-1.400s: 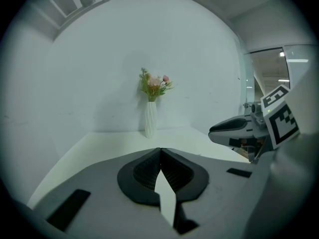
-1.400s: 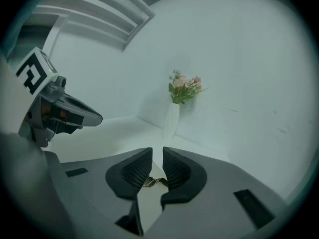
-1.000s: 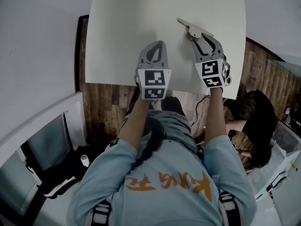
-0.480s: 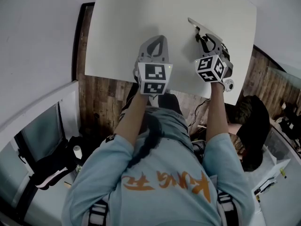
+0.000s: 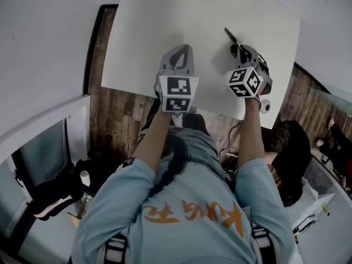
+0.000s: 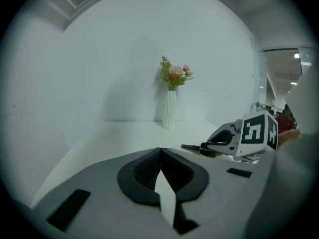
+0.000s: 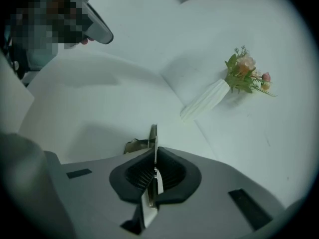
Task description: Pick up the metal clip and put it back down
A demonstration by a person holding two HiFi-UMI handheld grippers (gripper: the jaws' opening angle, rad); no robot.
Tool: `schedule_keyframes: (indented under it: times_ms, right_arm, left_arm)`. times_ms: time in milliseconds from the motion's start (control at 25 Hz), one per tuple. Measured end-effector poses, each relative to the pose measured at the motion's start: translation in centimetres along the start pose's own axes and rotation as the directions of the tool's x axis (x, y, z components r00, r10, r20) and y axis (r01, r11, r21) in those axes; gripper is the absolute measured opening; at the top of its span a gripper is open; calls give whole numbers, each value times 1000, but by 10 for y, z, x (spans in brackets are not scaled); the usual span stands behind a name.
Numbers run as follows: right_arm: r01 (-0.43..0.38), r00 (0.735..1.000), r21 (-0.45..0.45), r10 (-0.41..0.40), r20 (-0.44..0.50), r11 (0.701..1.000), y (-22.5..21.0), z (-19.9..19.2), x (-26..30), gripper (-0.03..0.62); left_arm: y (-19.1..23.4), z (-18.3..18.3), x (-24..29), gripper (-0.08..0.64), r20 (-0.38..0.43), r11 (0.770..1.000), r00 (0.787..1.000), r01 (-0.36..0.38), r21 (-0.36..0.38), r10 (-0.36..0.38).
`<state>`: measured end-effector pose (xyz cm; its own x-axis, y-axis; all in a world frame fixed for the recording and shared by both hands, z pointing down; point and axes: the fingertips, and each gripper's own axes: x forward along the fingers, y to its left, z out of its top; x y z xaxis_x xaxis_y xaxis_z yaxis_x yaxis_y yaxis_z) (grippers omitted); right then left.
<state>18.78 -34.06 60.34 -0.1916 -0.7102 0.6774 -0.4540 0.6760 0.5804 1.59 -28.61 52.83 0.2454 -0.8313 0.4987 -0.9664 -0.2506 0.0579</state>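
The metal clip (image 5: 231, 36) is a thin dark strip sticking out forward from my right gripper (image 5: 240, 49), over the right side of the white table (image 5: 159, 21). In the right gripper view the clip (image 7: 153, 135) stands on edge between the jaws, which are shut on it, its wire handle out to the left. The left gripper view shows the clip (image 6: 192, 147) poking out of the right gripper (image 6: 215, 147) close to the tabletop. My left gripper (image 5: 179, 54) rests near the table's front edge, shut and empty (image 6: 160, 151).
A white ribbed vase with flowers (image 6: 169, 108) stands at the table's far edge against the wall, also visible in the right gripper view (image 7: 207, 99). A person sits low at the right beside the table (image 5: 289, 147). Wooden floor shows below the table's front edge.
The right gripper has rolled onto its side and closed on the clip, which went from lying flat to standing on edge. The left gripper has stayed put.
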Motion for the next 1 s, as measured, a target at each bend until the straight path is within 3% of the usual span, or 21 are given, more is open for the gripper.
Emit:
schedule_keyframes:
  times_ms: [200, 320, 440, 720, 800, 920, 1000]
  right_arm:
    - [-20, 1000, 92, 18, 25, 996, -5, 4, -14, 15]
    - [6, 997, 188, -20, 71, 982, -19, 17, -30, 14]
    - [40, 988, 314, -86, 132, 948, -40, 34, -53, 15]
    - [25, 911, 566, -252, 326, 824, -78, 58, -130, 15]
    - [-15, 882, 648, -296, 368, 762, -86, 50, -147, 15]
    - [-123, 854, 759, -322, 409, 639, -86, 32, -158, 15]
    - [-140, 859, 781, -318, 402, 608, -83, 21, -161, 15]
  left_arm:
    - [-1, 8, -13, 25, 31, 1000, 999, -16, -4, 16]
    - [-1, 16, -21, 25, 66, 999, 997, -32, -14, 33]
    - [-6, 25, -29, 25, 104, 999, 993, -48, -27, 50]
    - [-23, 47, -56, 25, 203, 996, 975, -78, -51, 87]
    - [-25, 56, -64, 25, 233, 995, 968, -86, -53, 96]
    - [-27, 68, -74, 25, 261, 993, 959, -98, -63, 111]
    - [-31, 76, -81, 25, 279, 993, 954, -99, -58, 112]
